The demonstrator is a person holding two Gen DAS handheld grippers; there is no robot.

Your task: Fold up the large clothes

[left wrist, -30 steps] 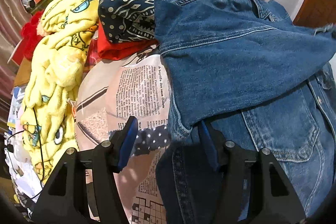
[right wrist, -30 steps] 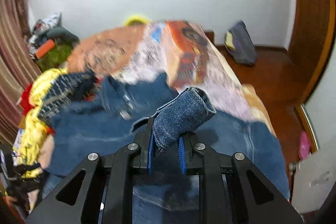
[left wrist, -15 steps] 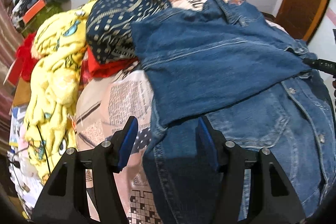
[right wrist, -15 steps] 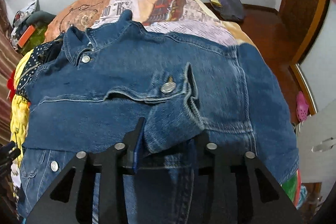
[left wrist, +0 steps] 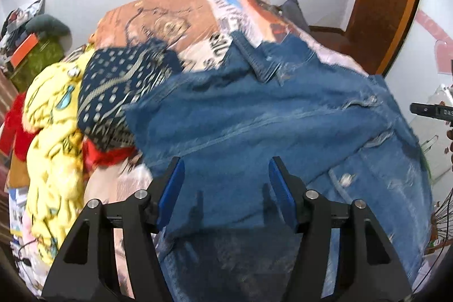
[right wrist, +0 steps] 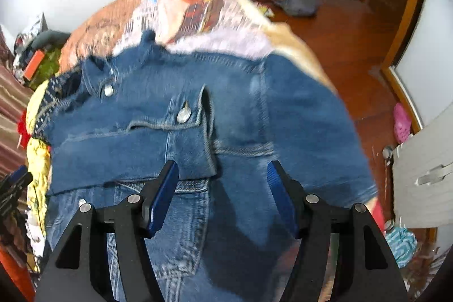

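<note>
So, a blue denim jacket [right wrist: 175, 137] is spread across the bed [right wrist: 198, 4], with one sleeve folded over the front so that the cuff [right wrist: 187, 143] and its metal button are laid near the middle of the chest. The collar is pointed toward the far end of the patterned bedspread.

Both grippers are held above the jacket, angled down at it. The right gripper [right wrist: 223, 197] is seen with its jaws parted wide; they've just been opening, and nothing is caught between the blue pads, the cuff being left flat on the denim just past the fingertips. The left gripper [left wrist: 226, 188] is also kept wide open, its jaws widened a touch as well, and nothing is gripped; only the folded sleeve [left wrist: 254, 137] is seen beneath it.

A heap of other laundry is piled beside the jacket: a yellow fleece garment [left wrist: 53, 137], a navy patterned cloth [left wrist: 119, 87] touching the sleeve's edge, and something red [left wrist: 107, 154] tucked under that. Both views are blurred a fair bit, so finer details can't be made out.
</note>
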